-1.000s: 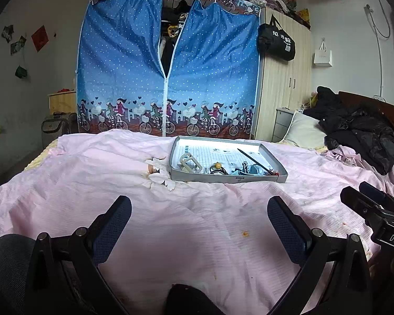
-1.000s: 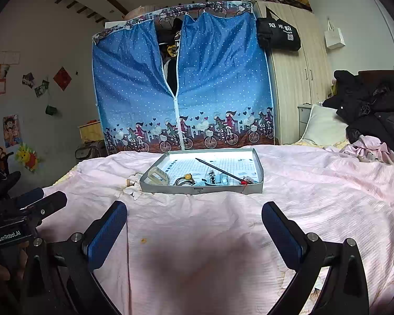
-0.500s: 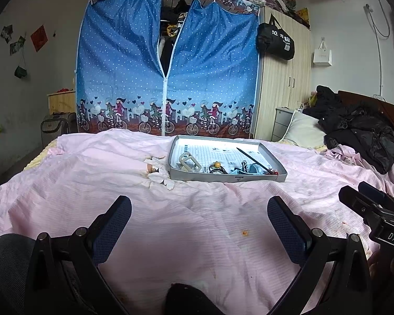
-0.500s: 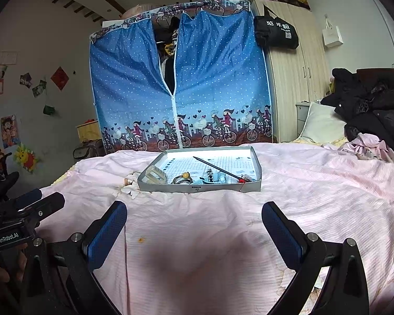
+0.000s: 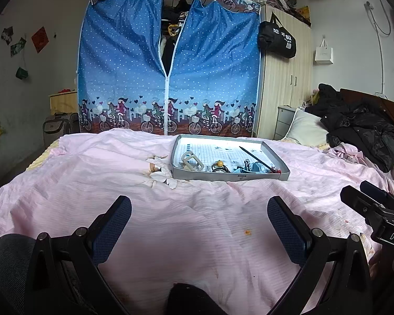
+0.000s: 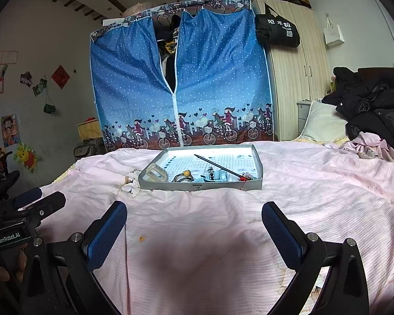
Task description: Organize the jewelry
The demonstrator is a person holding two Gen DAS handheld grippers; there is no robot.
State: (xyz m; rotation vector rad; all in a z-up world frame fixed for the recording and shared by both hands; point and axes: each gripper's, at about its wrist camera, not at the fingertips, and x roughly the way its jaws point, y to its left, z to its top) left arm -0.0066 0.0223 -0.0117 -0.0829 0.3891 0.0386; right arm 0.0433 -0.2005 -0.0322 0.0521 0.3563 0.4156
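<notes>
We take the shallow grey tray [image 5: 229,176] on the pink bedspread [image 5: 92,173] as our landmark and read from its left to its right.

Just left of the tray's near-left corner, a pale flower-shaped piece [image 5: 160,176] lies on the bedspread, outside the tray. Whether it is jewelry or a print on the cloth, we cannot tell.

Inside the tray, at its left end, lies a pale rectangular clip [image 5: 192,163]. Right of it, near the front wall, sits a ring with a yellow bead [image 6: 184,176]. Right again, we see a small cluster of bluish pieces [image 6: 218,176], too small to name. A thin dark stick [image 6: 218,166] runs from the tray's middle to its near-right corner, where a red bit [image 6: 245,176] sits at its tip.

Well in front of the tray, over bare bedspread, the left gripper [image 5: 197,225] is released, its fingers spread wide and grasping nothing. The right gripper [image 6: 194,225] stands likewise, spread and bare.

The step in hand cannot be fixed: most pieces lie gathered in the tray, yet loosely and along its front. This fits both a sorting about to proceed and a collection already made.

Any further move, we judge, calls for a long reach to the tray and a narrow pinch on small, flat items.
</notes>
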